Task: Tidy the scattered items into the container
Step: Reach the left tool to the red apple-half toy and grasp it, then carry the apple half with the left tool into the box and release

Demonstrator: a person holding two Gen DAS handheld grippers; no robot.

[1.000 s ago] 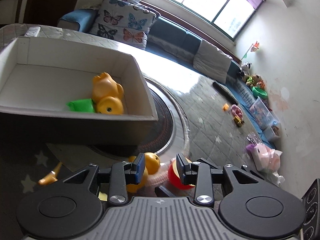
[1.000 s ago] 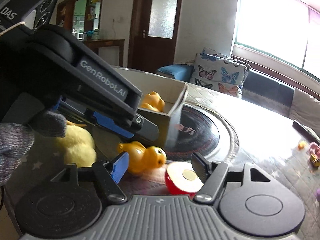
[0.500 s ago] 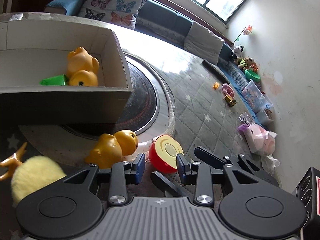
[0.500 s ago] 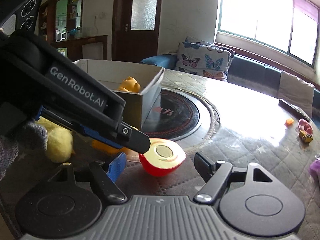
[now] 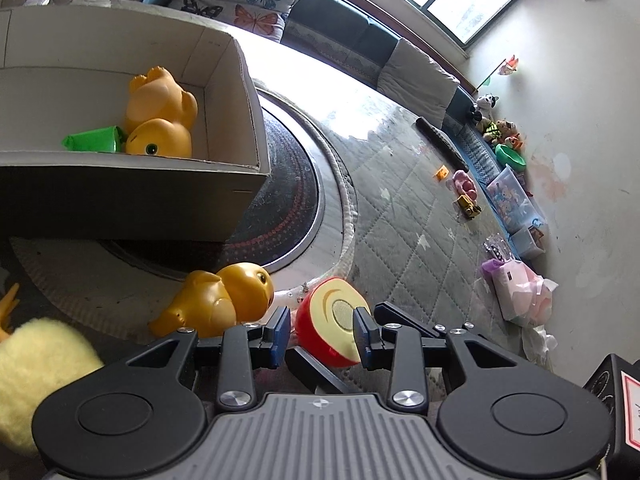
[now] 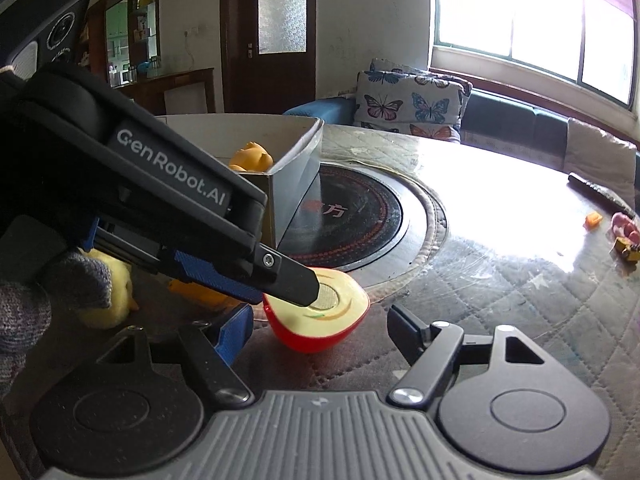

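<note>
Toy apple half (image 5: 334, 320) sits between the left gripper's (image 5: 320, 334) part-spread fingers, not clearly pinched, for carrying to the box (image 5: 224, 168); right gripper (image 6: 320, 328) waits spread beside it

Each tool is matte black with blue finger pads (image 5: 278, 334), silver screws and a ribbed grey base; the left tool (image 6: 296, 286) reads "GenRobot.AI", held by a grey knitted glove (image 6: 28, 304).
</note>
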